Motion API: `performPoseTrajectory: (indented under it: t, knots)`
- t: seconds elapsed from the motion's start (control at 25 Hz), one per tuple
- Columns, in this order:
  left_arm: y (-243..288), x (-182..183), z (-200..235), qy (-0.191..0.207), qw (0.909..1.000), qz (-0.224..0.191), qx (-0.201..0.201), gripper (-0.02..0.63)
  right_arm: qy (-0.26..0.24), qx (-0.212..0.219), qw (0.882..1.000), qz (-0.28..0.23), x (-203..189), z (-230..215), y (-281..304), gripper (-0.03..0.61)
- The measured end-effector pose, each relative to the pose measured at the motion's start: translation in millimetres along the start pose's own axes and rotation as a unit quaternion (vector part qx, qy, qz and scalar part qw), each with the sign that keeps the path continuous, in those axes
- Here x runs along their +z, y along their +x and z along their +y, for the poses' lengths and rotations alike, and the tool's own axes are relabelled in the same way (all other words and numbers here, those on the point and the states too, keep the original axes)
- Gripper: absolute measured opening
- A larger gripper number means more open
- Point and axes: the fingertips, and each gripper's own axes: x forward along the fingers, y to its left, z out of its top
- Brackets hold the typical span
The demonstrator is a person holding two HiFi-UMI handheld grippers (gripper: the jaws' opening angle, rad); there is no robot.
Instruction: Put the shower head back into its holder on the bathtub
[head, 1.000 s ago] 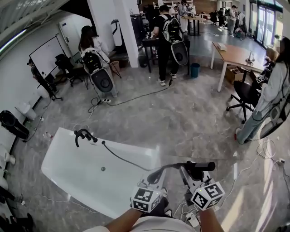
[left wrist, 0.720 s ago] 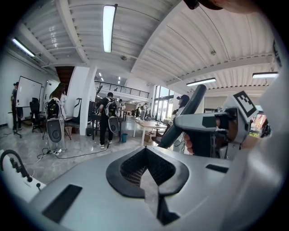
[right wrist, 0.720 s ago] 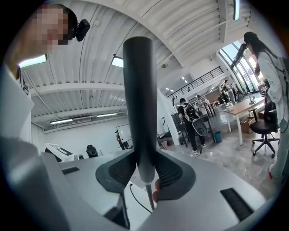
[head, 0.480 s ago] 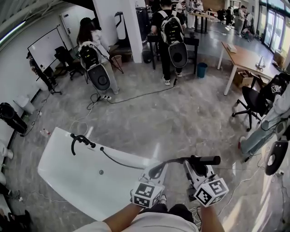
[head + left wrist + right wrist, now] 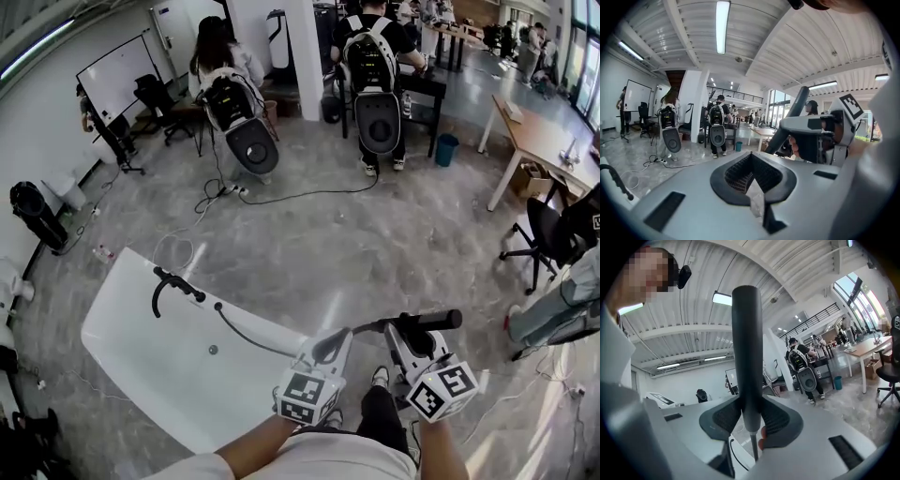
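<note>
The white bathtub [image 5: 141, 361] lies at the lower left of the head view. Its black faucet and holder [image 5: 173, 284] stand on the far rim. A thin black hose [image 5: 248, 335] runs from there to the black shower head [image 5: 427, 321]. My right gripper [image 5: 405, 328] is shut on the shower head's handle [image 5: 746, 357], which stands upright between the pads in the right gripper view. My left gripper [image 5: 330, 345] hangs beside it over the tub's near corner. Its jaws [image 5: 751, 161] are shut with nothing seen between them. The shower head [image 5: 790, 122] also shows in the left gripper view.
People wearing backpack rigs [image 5: 373, 66] stand at the back by a white pillar [image 5: 302, 56]. A wooden desk [image 5: 553, 141] and a black office chair [image 5: 553, 239] are at the right. Cables [image 5: 281, 195] trail over the grey floor. A blue bin [image 5: 447, 148] stands near the desk.
Both grippers and the held shower head have travelled across the floor alongside the tub. The people and desk at the back have slid rightward in the view. The right gripper's grip is unchanged.
</note>
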Motion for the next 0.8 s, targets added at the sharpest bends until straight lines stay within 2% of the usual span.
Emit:
performPoseTrajectory:
  t: [0.36,0.56,0.8]
  knots:
    - [81.5,24.0,48.4,-0.024,0.9964,0.002,0.081,0.005,0.007,0.082,0.996,0.033,27.6,-63.8,86.8,0.143]
    - [116.0,37.2,75.3,-0.049,0.9876,0.0,0.149,0.005,0.009,0.151,0.986,0.063,42.6,-86.4,135.2,0.143]
    - [148.1,50.0,95.7,-0.058,0.9771,-0.005,0.205,0.005,0.005,0.21,0.975,0.076,60.0,-109.2,177.5,0.143]
